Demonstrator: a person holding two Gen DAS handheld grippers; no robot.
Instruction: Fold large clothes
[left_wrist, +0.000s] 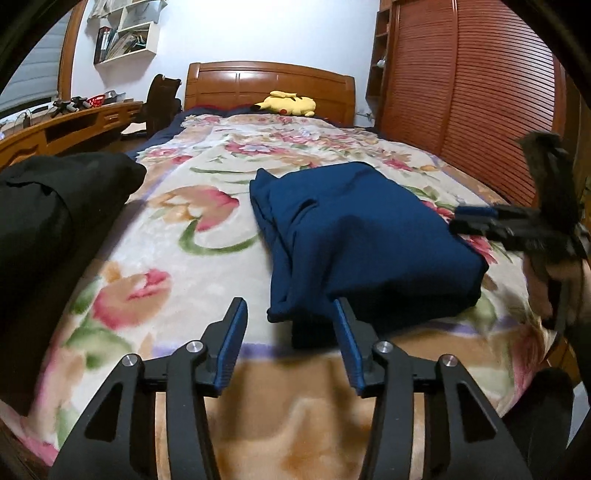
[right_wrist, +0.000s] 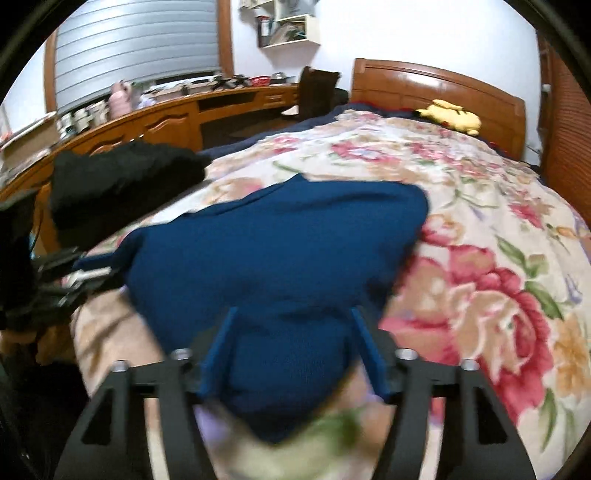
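Resting folded at 12 o'clock from both wide-open, empty tools, left hand-held gripper (left_wrist: 290, 314) and right hand-held gripper (right_wrist: 291, 325), the blue garment (left_wrist: 354, 236) looks nearly done; black clothes (left_wrist: 48, 206) wait.

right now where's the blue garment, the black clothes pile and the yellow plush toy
blue garment (left_wrist: 354, 229): left wrist view, middle of its folded top.
black clothes pile (left_wrist: 55, 206): left wrist view, top of the heap at the bed's left edge.
yellow plush toy (left_wrist: 290, 103): left wrist view, its body by the headboard.

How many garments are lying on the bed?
2: a folded blue garment in the middle, and a black garment at the left edge. Others may be hidden.
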